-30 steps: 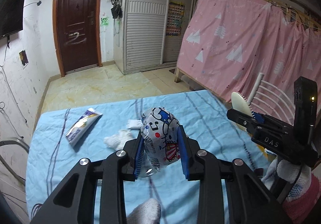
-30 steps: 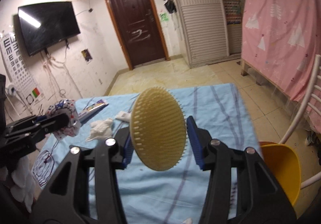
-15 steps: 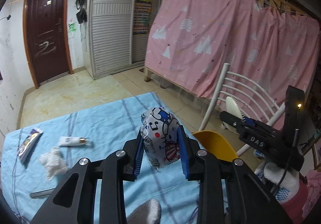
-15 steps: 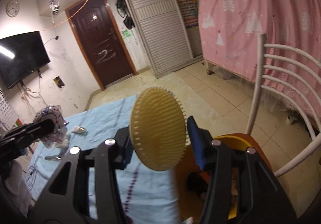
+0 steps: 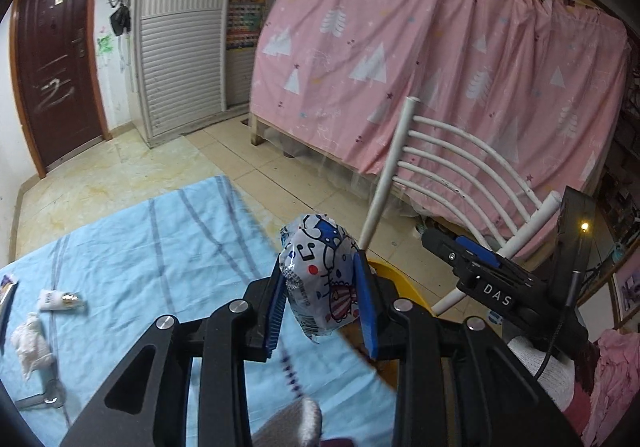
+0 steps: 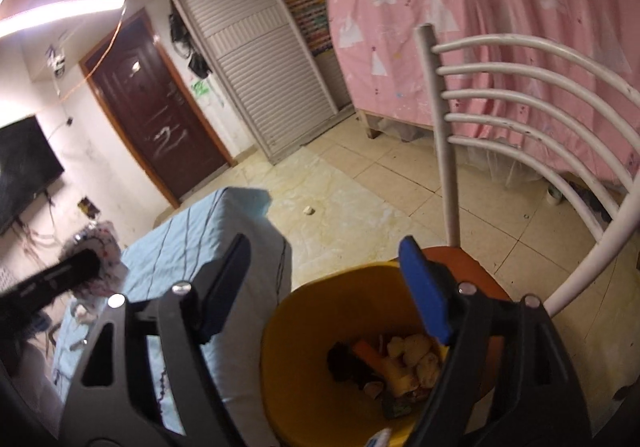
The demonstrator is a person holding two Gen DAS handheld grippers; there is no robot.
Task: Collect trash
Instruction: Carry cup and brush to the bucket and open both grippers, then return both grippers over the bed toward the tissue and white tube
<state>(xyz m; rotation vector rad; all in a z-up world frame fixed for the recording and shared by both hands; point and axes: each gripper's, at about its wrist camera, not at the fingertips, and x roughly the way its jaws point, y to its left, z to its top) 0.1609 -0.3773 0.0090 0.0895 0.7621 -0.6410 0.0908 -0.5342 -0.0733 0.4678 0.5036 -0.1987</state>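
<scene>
Yellow brush gone from right hand-held gripper (image 6: 326, 279), now spread wide and empty above yellow bin (image 6: 304, 359), probably holding it. Left hand-held gripper (image 5: 320, 303) clamps printed wrapper (image 5: 320, 279) past worktop's (image 5: 132, 247) right edge.

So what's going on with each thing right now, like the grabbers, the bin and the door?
Left gripper: shut on the crumpled cartoon-print wrapper.
Right gripper: open, empty, above the yellow plastic bin.
Yellow plastic bin: open-topped, trash inside.
Dark brown door: closed.
White slatted wardrobe: closed.
Crumpled white tissue: lying on the blue striped cloth.
</scene>
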